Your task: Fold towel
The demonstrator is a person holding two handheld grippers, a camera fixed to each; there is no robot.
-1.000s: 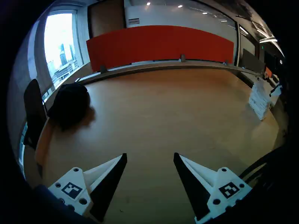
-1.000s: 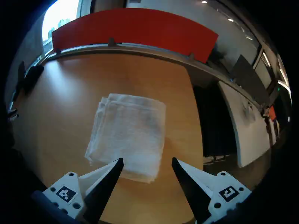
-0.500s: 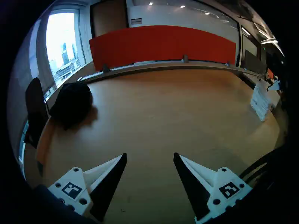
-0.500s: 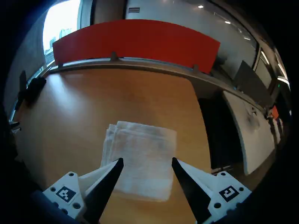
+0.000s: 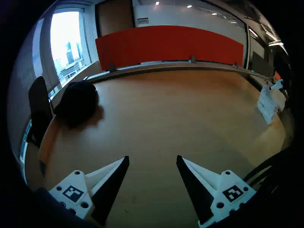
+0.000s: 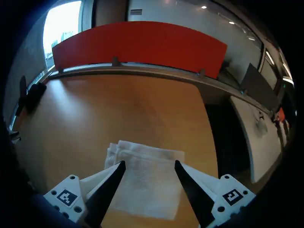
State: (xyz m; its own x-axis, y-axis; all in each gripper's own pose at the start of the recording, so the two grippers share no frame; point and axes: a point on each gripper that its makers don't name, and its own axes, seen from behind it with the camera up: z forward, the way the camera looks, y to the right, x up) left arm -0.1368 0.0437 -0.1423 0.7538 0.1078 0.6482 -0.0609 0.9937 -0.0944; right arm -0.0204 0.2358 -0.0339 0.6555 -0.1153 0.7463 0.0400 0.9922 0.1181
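Hovering above a wooden surface [image 6: 95, 110], the right gripper [image 6: 149, 163] has its two fingers spread apart and grips nothing. A white towel [image 6: 148, 184], folded into a layered rectangle, lies flat on the surface beneath and between those fingers, near the surface's right edge. In the left gripper view, the left gripper [image 5: 152, 157] is likewise spread wide and empty, over bare wood. A dark rounded object [image 5: 78, 102] rests at the surface's left side, well apart from that gripper. A red partition [image 5: 169, 43] runs along the far edge.
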